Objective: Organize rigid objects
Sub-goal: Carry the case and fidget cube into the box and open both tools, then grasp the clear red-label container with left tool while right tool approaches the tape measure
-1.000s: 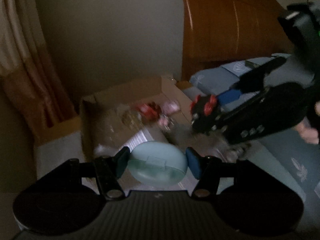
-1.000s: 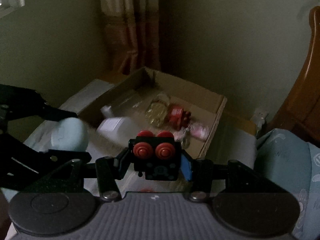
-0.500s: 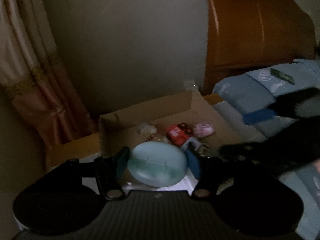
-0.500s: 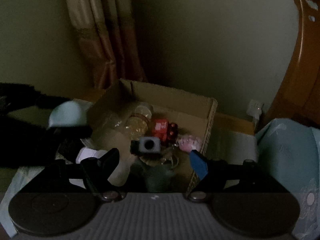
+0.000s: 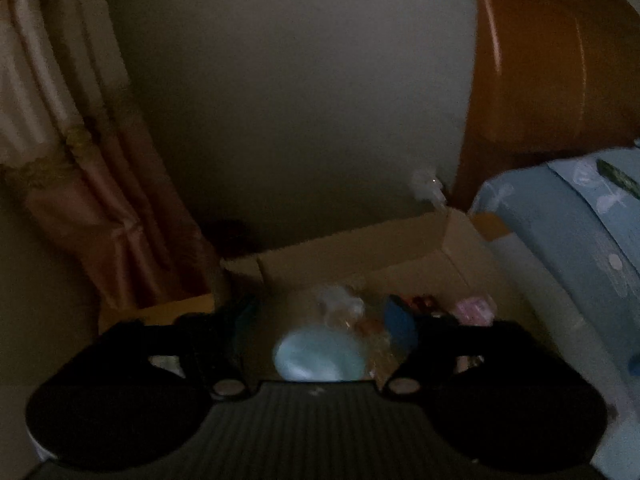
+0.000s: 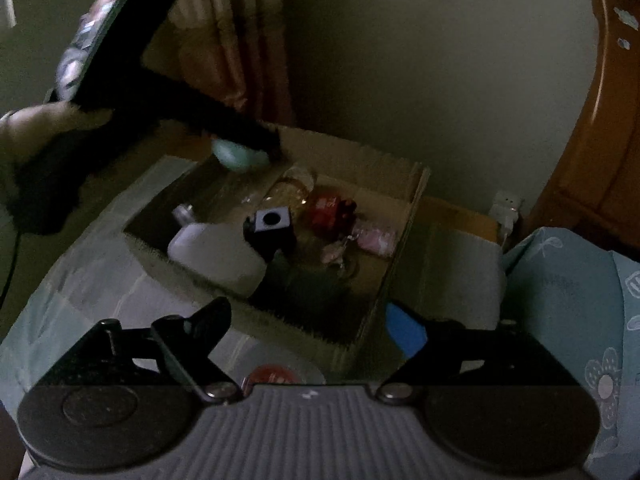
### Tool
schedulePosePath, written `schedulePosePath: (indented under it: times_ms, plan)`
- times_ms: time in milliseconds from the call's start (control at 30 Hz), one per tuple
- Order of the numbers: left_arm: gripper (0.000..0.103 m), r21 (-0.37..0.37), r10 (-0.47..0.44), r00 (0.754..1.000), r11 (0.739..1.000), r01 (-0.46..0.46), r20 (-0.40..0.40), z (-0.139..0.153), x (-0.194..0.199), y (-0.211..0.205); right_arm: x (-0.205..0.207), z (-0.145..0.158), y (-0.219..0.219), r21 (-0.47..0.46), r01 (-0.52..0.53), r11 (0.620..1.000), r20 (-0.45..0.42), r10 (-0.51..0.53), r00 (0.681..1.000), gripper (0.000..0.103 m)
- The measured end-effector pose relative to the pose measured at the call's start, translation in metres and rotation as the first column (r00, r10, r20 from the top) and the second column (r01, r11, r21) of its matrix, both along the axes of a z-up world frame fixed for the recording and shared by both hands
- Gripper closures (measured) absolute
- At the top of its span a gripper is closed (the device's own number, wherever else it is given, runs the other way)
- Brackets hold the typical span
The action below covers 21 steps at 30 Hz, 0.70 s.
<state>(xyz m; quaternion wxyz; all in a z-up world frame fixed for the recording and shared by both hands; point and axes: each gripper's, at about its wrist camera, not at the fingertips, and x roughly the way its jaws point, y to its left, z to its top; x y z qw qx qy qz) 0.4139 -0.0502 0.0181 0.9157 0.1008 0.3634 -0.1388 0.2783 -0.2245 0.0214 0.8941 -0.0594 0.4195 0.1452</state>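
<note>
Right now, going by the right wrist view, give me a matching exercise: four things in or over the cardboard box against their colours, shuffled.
Things:
1. oval case
2. bottle
3. cube
4. packet

Colours:
A. white
B. pink
C. pale blue
D. black with a grey face

Pairs: 1-C, 2-A, 3-D, 4-B

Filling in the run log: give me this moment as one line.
left hand-held gripper: open, over cardboard box | pale blue case: unclamped | right hand-held gripper: open, empty | black cube: in box
</note>
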Motion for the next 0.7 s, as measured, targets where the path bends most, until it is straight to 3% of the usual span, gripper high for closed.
schedulePosePath:
  times_ms: [200,300,400,700]
  plan:
    - [0.020,-0.034,0.009,1.000,0.999,-0.010,-0.003,-0.002,-0.005,0.001,-0.016,0.003,-0.001,-0.004,-0.014,1.000,0.003,0.014,1.000,0.014]
    - [0.008,-0.032,-0.003,1.000,0.999,0.003,0.017,0.004,-0.023,-0.002,-0.024,0.004,-0.006,0.006,-0.002,1.000,0.013,0.002,1.000,0.011]
    - [0.007,-0.026,-0.029,0.999,0.999,0.030,0.044,0.011,-0.041,-0.004,-0.030,0.004,-0.013,0.021,0.020,1.000,0.028,-0.020,0.999,0.006]
    - [0.003,0.016,-0.036,0.995,0.999,0.035,0.098,0.024,-0.107,-0.009,-0.054,-0.008,-0.032,0.070,0.057,0.996,0.014,-0.058,0.998,0.006]
